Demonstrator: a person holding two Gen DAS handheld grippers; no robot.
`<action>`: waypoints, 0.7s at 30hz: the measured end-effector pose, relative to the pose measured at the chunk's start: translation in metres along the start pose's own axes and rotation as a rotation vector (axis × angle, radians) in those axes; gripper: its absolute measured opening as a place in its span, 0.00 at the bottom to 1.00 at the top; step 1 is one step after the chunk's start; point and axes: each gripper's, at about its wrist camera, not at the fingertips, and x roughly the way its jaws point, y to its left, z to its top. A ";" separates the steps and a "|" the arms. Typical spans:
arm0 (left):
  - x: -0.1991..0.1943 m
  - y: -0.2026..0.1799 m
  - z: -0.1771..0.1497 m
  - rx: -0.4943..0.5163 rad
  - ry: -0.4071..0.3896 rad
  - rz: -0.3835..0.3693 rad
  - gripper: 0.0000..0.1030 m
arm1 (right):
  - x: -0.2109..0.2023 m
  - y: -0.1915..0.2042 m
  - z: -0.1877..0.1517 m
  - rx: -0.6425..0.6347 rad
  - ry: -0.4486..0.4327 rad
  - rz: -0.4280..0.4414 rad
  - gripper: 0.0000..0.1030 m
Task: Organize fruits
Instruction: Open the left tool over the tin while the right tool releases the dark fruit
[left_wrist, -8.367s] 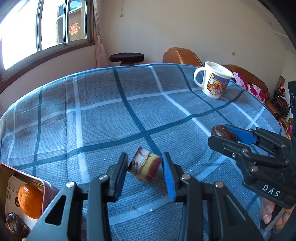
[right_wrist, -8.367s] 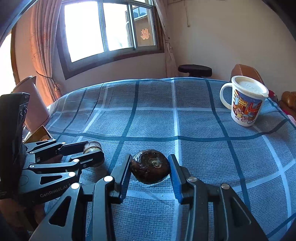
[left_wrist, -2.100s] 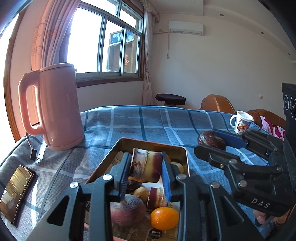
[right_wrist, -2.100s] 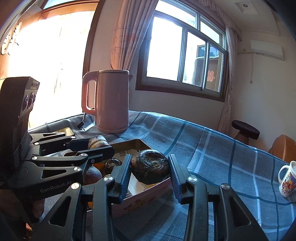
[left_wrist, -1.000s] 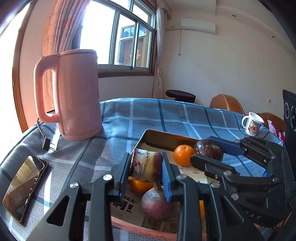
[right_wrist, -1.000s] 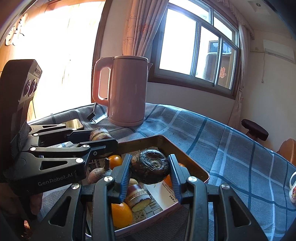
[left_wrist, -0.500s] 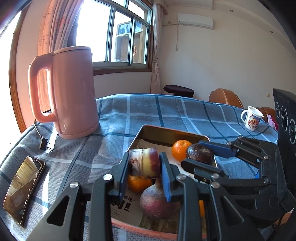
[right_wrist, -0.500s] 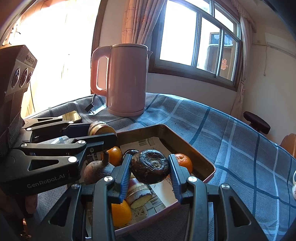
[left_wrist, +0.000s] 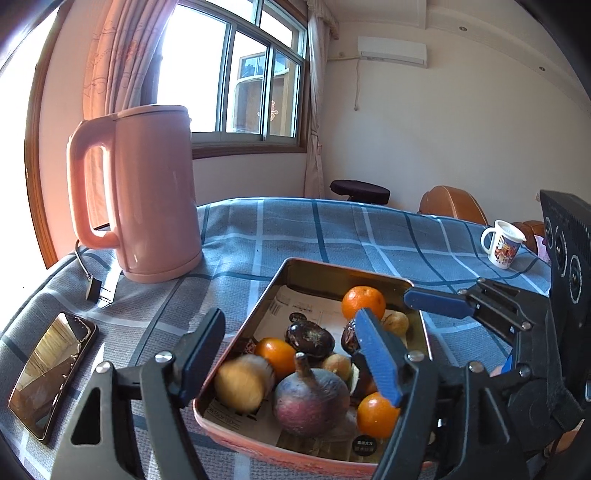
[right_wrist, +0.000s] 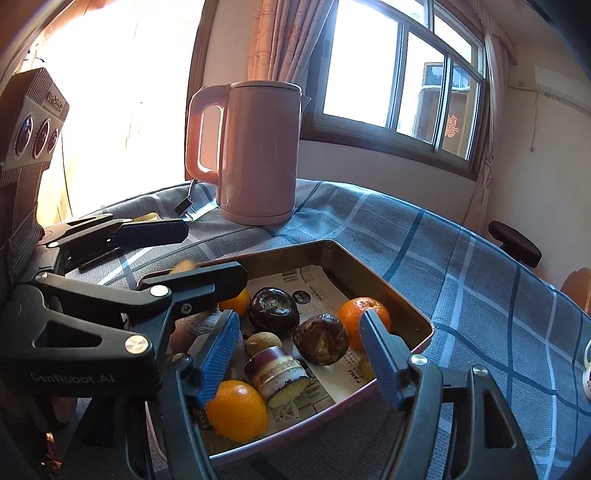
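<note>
A metal tray (left_wrist: 264, 306) (right_wrist: 388, 286) lined with printed paper holds oranges (left_wrist: 364, 302) (right_wrist: 364, 314), a purple root (left_wrist: 310, 398) and several dark fruits. My left gripper (left_wrist: 291, 350) (right_wrist: 181, 254) hovers over the tray's near left corner, jaws opening. A blurred tan cut piece (left_wrist: 242, 384) is loose just under them, and the pads do not touch it. My right gripper (right_wrist: 299, 347) is over the tray, jaws opening. A dark round fruit (right_wrist: 321, 339) lies in the tray below its blue pads (right_wrist: 380, 354), free of them. A striped cut piece (right_wrist: 275, 371) lies beside it.
A pink kettle (left_wrist: 147, 206) (right_wrist: 258, 155) stands behind the tray on the blue checked cloth, its plug (left_wrist: 92, 288) lying beside it. A phone (left_wrist: 51, 373) lies at the near left. A white printed mug (left_wrist: 502, 243) stands far right. Chairs and a stool lie beyond the table.
Both grippers, shut half a second ago on the cut piece and the dark round fruit, now have spread jaws. Both items have dropped from the pads towards the tray.
</note>
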 end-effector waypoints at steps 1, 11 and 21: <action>-0.001 0.000 0.001 -0.002 -0.005 0.002 0.74 | -0.001 -0.001 -0.001 0.005 -0.002 -0.006 0.67; -0.023 -0.006 0.008 -0.008 -0.084 -0.007 0.93 | -0.027 -0.027 -0.012 0.104 -0.043 -0.094 0.68; -0.026 -0.011 0.009 -0.009 -0.094 0.002 1.00 | -0.062 -0.046 -0.019 0.154 -0.090 -0.220 0.70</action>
